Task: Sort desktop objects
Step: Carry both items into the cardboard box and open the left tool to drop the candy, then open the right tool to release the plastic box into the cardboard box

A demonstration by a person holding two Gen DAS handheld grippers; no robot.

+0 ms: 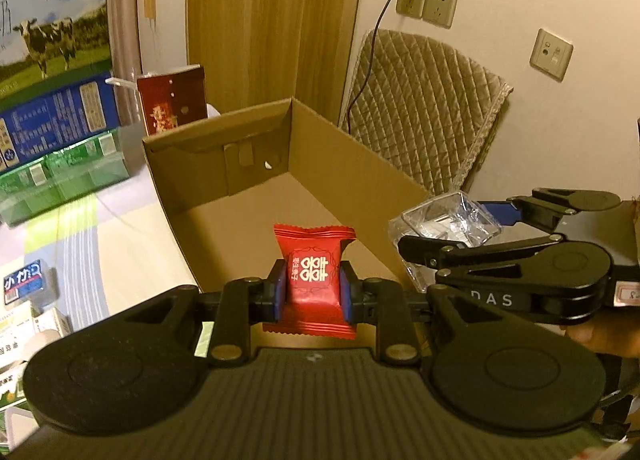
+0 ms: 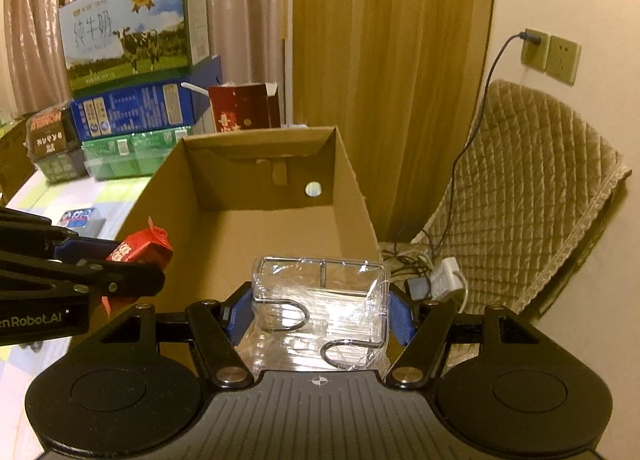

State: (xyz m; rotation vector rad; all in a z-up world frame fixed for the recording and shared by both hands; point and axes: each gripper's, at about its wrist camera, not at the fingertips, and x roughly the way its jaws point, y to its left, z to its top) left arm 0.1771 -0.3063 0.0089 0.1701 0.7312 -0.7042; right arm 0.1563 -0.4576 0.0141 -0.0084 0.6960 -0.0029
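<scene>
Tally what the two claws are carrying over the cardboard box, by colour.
Red: 1, the candy packet in the left claw.
Clear: 1, the plastic-wrapped pack in the right claw.
Total: 2. The cardboard box below shows nothing lying in it.

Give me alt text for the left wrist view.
The left tongs grip a red candy packet above an open cardboard box, which looks empty. At right, the right tongs hold a clear plastic package.
</scene>
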